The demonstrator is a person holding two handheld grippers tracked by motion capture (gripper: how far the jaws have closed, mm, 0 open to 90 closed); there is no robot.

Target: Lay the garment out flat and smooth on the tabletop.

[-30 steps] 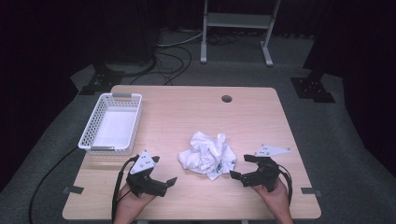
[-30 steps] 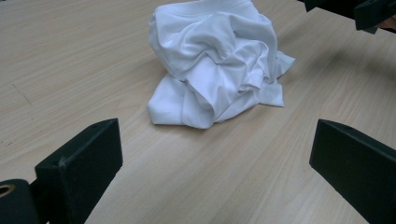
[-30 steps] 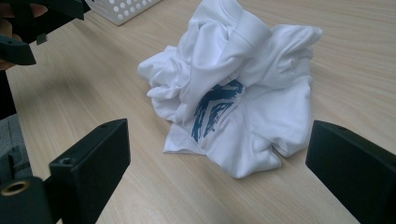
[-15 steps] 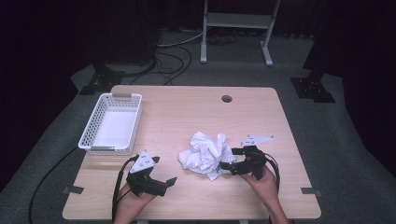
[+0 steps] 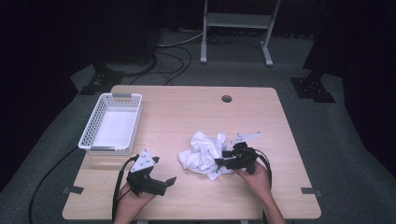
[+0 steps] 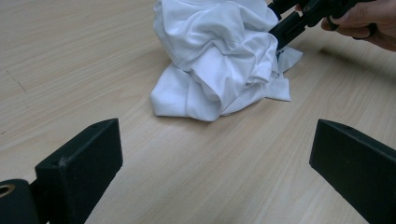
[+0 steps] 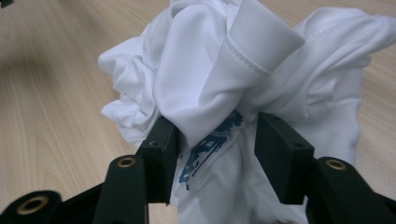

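Our right gripper has slid in to the white shirt, jaws just closing around a fold; left gripper waits spread, farther from the shirt.

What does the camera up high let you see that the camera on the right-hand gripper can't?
High view alone: the white basket at the table's left, the left gripper resting open apart from the cloth, a round hole in the table top, and the dark floor around. Right gripper view alone: a blue print on the fabric, lying between the right gripper's jaws, which have just been closing around a bunched fold. Both: the crumpled white cloth and the wooden table.
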